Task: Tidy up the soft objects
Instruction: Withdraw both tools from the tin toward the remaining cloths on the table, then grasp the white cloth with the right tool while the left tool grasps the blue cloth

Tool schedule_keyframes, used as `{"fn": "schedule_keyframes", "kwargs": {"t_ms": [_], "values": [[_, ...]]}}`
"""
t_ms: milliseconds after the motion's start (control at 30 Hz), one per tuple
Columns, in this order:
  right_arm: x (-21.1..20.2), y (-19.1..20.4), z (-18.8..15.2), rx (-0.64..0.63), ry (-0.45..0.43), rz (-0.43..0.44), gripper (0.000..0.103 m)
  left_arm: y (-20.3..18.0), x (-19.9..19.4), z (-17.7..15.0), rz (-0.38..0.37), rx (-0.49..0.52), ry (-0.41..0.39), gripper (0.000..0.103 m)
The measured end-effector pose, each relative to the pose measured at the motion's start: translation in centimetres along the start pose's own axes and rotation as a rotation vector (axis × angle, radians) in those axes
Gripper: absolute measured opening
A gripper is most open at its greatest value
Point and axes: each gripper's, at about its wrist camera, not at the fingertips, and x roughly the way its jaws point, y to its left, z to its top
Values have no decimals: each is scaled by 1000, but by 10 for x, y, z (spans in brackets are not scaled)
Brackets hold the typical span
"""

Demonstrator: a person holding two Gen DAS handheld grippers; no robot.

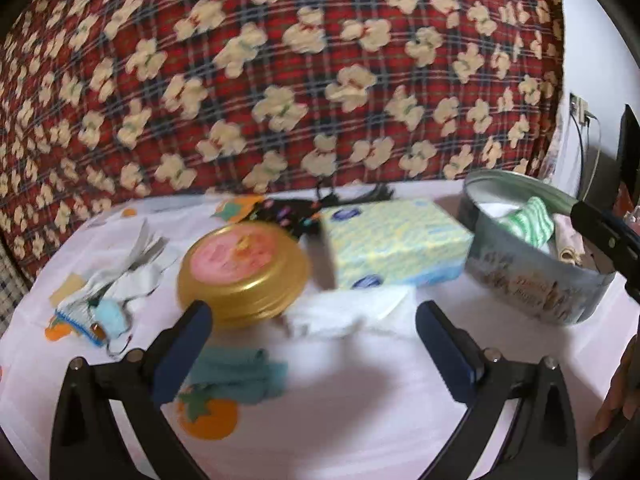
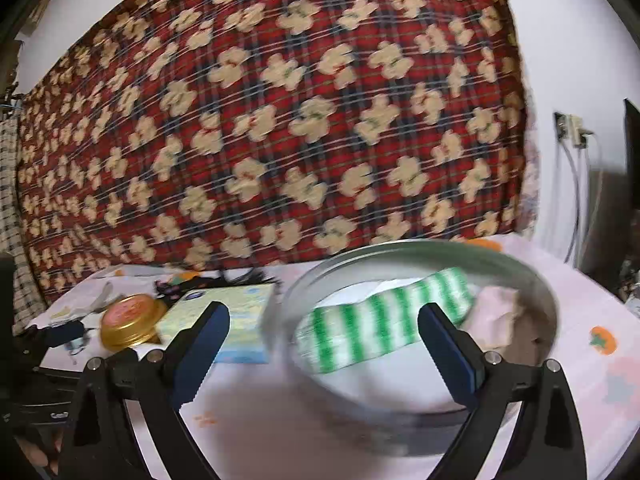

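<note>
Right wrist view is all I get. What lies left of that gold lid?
Observer: A pale glove with a blue cuff lies beside the gold lid.
Operator: Anything in front of the lid?
Observer: A folded teal cloth, by the left hand-held gripper, which is open and empty.
Operator: And near the tissue box?
Observer: A white cloth lies crumpled in front of it.

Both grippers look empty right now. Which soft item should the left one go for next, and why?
Probably ease the left gripper down onto the white cloth: it lies loose on the table between the open jaws, nearest of the soft things outside the round tin. The green striped sock is already inside, under the open right gripper.
</note>
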Motion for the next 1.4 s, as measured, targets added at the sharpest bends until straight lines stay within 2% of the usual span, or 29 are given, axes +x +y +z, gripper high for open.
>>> {"fn": "schedule_keyframes", "kwargs": {"t_ms": [233, 400, 533, 667, 867, 1033, 1167, 1300, 1367, 1400], "values": [[11, 37, -11, -30, 87, 100, 97, 44, 1, -17, -6, -59, 100, 103], [24, 64, -16, -80, 158, 168, 97, 65, 6, -28, 16, -42, 191, 103], [38, 85, -17, -138, 223, 228, 97, 78, 10, -34, -6, -66, 240, 103], [54, 101, -19, -179, 270, 249, 97, 82, 15, -31, -5, -74, 247, 103], [76, 122, -18, -259, 334, 298, 97, 90, 28, -23, 49, -57, 265, 103], [101, 136, -21, -319, 405, 341, 97, 114, 18, -23, 33, -92, 254, 103], [119, 148, -29, -365, 461, 346, 97, 133, 3, -31, 54, -90, 249, 103], [131, 155, -36, -381, 527, 346, 95, 134, -7, -43, -32, -75, 269, 103], [136, 157, -38, -389, 552, 339, 92, 128, -8, -47, -37, -56, 269, 103], [138, 158, -40, -394, 564, 336, 80, 123, -7, -48, -36, -39, 267, 103]]}}
